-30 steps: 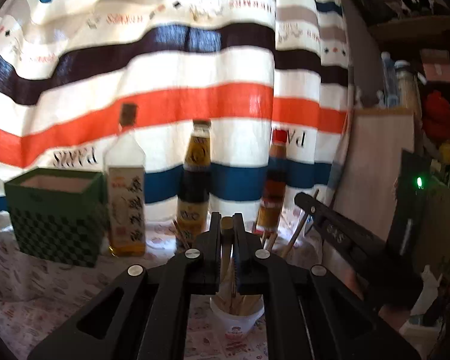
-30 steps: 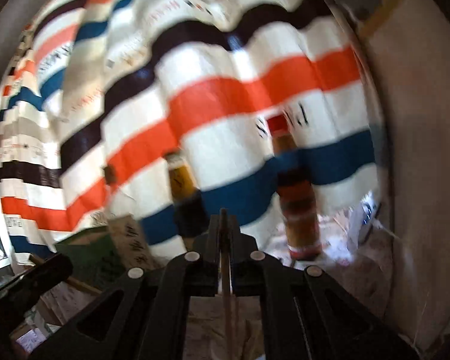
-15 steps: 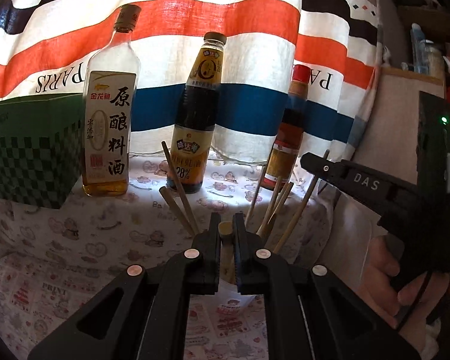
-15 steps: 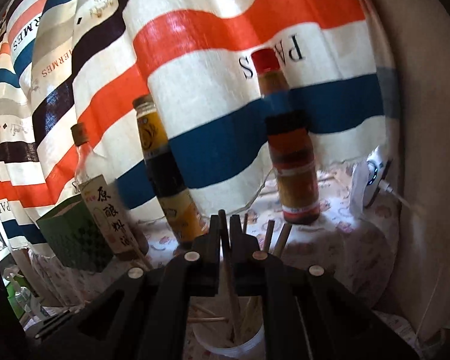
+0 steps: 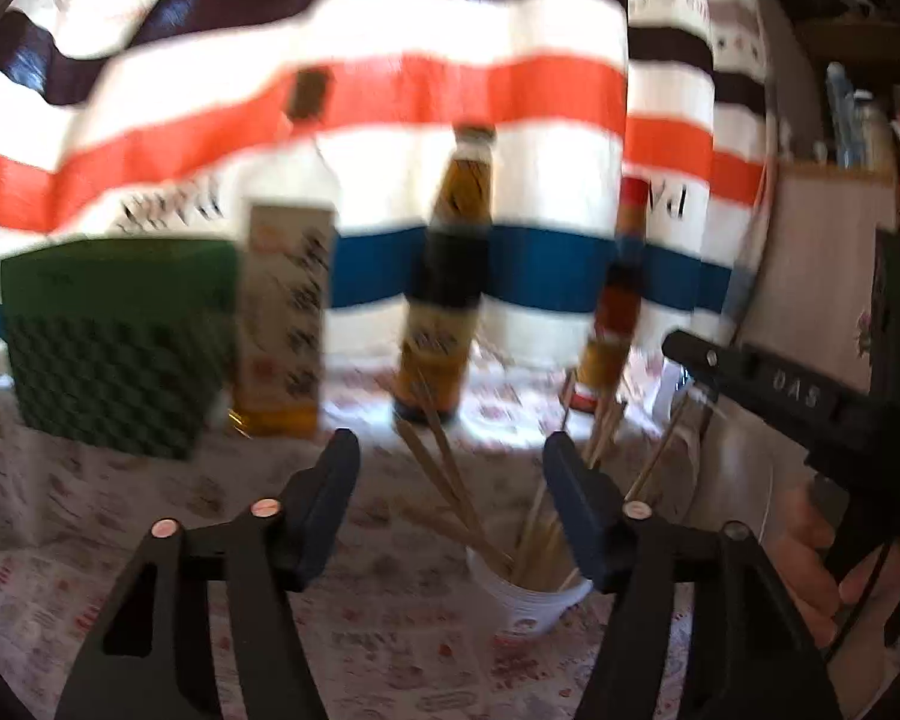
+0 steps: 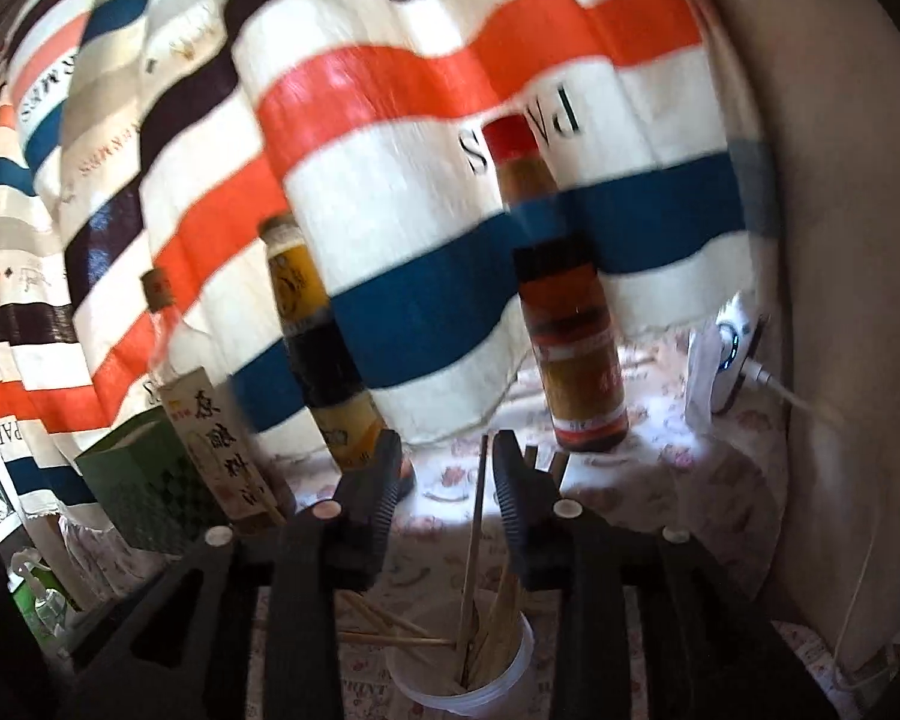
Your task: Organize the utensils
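Striped curtain (image 5: 390, 90) fills my upper frame: white, orange, dark and blue bands. Below it, printed cloth covers surface (image 5: 60, 540). Green checkered box (image 5: 114, 342) at left of my left view. Just right of box, clear square bottle (image 5: 285, 312) with pale label. Dark sauce bottle (image 5: 450, 282) at centre. Red-capped bottle (image 5: 615, 306) right of centre. In my right view, white charger (image 6: 723, 360) with cable at right edge, against pale wall.

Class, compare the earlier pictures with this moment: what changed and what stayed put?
Both tools let go: the left tool and right tool are opening, their chopsticks released into the white cup. The three bottles and green box stayed in place.
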Tool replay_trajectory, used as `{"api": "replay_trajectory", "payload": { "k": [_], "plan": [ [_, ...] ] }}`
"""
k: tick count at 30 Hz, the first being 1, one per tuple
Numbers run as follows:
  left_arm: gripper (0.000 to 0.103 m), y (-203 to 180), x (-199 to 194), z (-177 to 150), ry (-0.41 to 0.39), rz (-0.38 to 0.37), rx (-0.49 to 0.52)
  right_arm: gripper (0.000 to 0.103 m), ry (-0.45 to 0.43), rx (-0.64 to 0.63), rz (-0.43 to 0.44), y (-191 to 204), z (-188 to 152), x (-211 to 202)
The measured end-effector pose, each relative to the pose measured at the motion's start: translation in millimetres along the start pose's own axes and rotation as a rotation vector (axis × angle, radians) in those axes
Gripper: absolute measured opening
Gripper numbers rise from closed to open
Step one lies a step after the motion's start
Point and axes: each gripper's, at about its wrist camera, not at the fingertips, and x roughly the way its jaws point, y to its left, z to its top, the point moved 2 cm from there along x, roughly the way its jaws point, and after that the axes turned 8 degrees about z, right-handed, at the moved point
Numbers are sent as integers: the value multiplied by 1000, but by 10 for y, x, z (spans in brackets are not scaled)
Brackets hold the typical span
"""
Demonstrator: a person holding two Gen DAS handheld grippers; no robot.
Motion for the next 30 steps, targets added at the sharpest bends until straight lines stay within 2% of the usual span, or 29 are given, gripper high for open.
{"api": "replay_trajectory", "payload": {
  "k": [4, 6, 7, 10, 11, 13, 15, 16, 18, 21, 24, 27, 30],
  "plan": [
    [79, 206, -373, 127, -86, 58, 54, 40, -27, -22, 12, 129, 33, -155],
    [87, 310, -528, 181, -109, 79, 74, 51, -30, -25, 37, 221, 37, -242],
    [92, 361, -594, 199, -118, 86, 80, 53, -29, -27, 55, 271, 29, -290],
    [102, 528, -787, 220, -153, 126, 89, 71, -35, -50, 92, 450, -20, -416],
    [102, 572, -832, 217, -161, 136, 88, 76, -32, -64, 106, 516, -44, -459],
    [102, 675, -906, 178, -165, 143, 79, 79, -13, -86, 145, 631, -92, -528],
    [102, 756, -958, 106, -164, 137, 73, 87, 10, -95, 180, 722, -162, -606],
    [102, 790, -977, 55, -166, 141, 73, 89, 13, -103, 183, 755, -206, -648],
    [102, 855, -985, -74, -167, 155, 81, 100, 11, -134, 176, 806, -310, -716],
    [102, 951, -910, -279, -134, 164, 83, 103, 12, -181, 152, 833, -528, -744],
    [102, 1085, -796, -480, -90, 170, 55, 103, 70, -216, 134, 833, -784, -642],
    [102, 1224, -710, -679, -75, 213, 34, 103, 52, -203, 74, 763, -1026, -539],
    [102, 1257, -638, -756, -45, 222, 62, 103, 51, -219, 15, 704, -1215, -412]
  ]
}}
